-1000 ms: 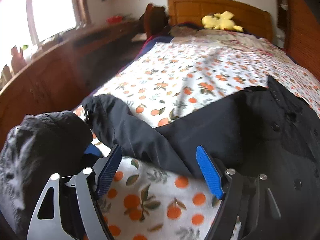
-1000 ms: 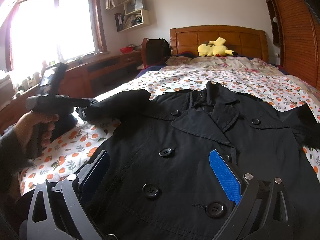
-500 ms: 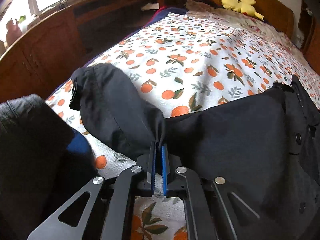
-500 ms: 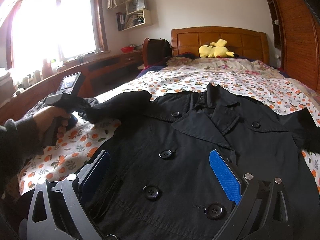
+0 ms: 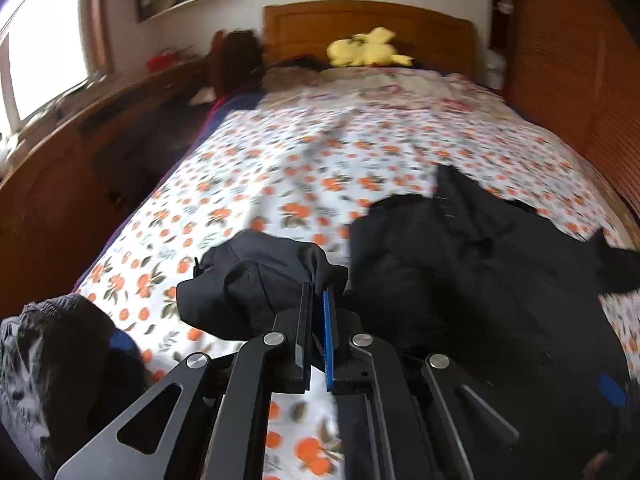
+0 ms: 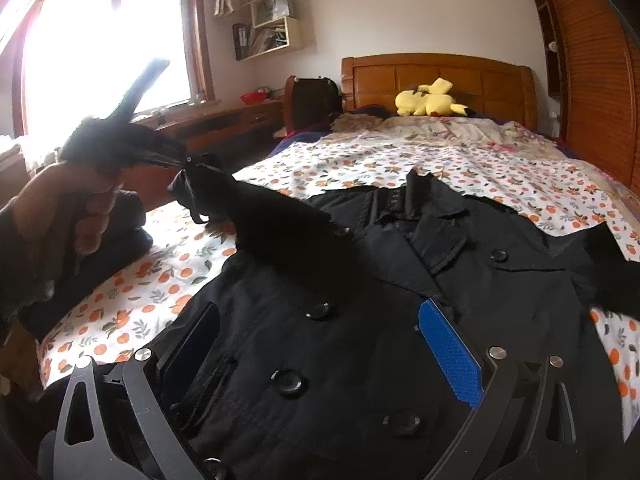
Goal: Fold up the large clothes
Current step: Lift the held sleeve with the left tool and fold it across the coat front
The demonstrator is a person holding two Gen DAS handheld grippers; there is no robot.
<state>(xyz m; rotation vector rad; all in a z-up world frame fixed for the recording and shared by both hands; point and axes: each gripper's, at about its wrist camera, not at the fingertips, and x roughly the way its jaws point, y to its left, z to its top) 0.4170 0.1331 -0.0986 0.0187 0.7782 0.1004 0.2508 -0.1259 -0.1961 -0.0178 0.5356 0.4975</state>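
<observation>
Lifted off the bed (image 6: pixel 360 160) now, the coat's (image 6: pixel 360 340) sleeve (image 6: pixel 272 224) is rising toward the buttoned front, which is lying flat. Left gripper (image 5: pixel 318 300), wide a second ago, is clamping sleeve cloth; right gripper (image 6: pixel 320 344) is hovering open over the buttons. The pinch looks thin, so a quick pull could be slipping the fabric free. No readable writing is showing anywhere

Ahead of the right gripper, a bed with an orange-print sheet (image 6: pixel 360 168) runs to a wooden headboard (image 6: pixel 436 76). A bright window (image 6: pixel 104 44) glares at its left, above a long wooden desk (image 6: pixel 224 116). White wall (image 6: pixel 400 8) carries a shelf (image 6: pixel 272 20).
</observation>
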